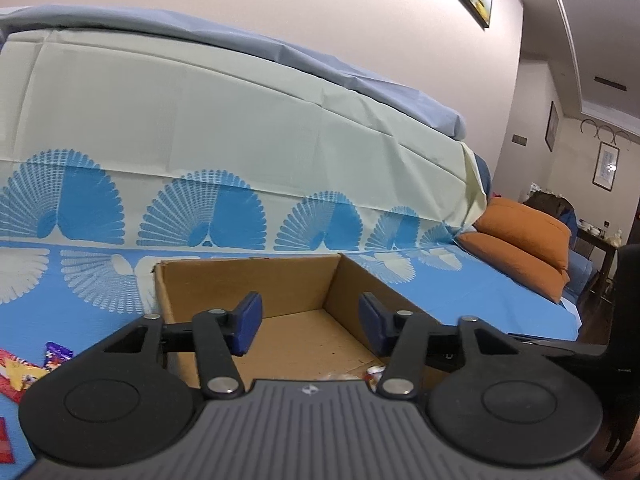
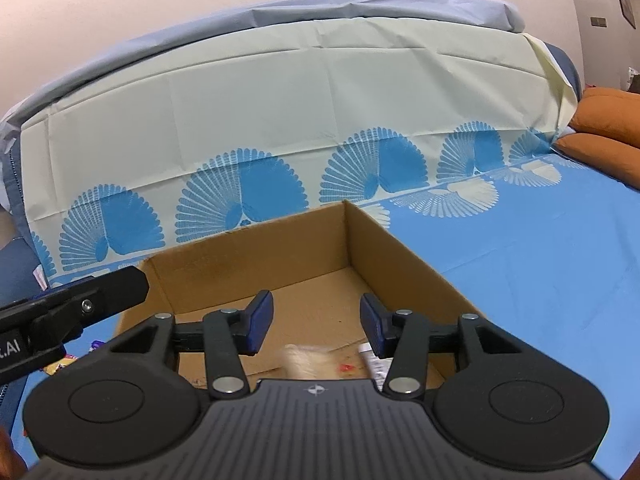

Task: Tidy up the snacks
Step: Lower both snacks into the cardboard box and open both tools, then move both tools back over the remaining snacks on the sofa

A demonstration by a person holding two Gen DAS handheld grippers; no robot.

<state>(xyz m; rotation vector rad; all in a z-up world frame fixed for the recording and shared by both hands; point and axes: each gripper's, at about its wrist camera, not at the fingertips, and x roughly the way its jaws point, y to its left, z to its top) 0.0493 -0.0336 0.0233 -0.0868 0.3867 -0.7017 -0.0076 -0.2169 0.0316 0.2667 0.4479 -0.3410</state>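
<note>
Right wrist view: right gripper [image 2: 317,326] held over the near edge of an open cardboard box [image 2: 404,256], pointing forward and tilted somewhat down, jaws partly apart with nothing between the blue pads [image 2: 260,322]. Pale wrapped snack [image 2: 308,362] lying blurred on the box floor just below the pads, at about 6 o'clock from the gap; a second white-wrapped piece [image 2: 374,362] beside it toward 4 o'clock, partly hidden by the right finger. Left gripper's black finger [image 2: 96,294] entering at 9 o'clock, outside the box wall. Left wrist view: left gripper [image 1: 311,322] likewise aimed forward and slightly down over the same box [image 1: 248,280], jaws partly open and empty, a scrap of red-and-white wrapper [image 1: 374,372] visible low at 5 o'clock. Loose snack packets [image 1: 38,366], purple, yellow and red, resting on the blue patterned cloth [image 1: 460,304] at 8 o'clock, well apart from the box. Judged from appearance: packets light, thin-walled, soft and crinkly, slick in film, contents likely crushable. Best taken across the narrow width or at a crimped end seal, with a modest squeeze. Box stiff but light, liable to slide on the cloth if nudged.
</note>
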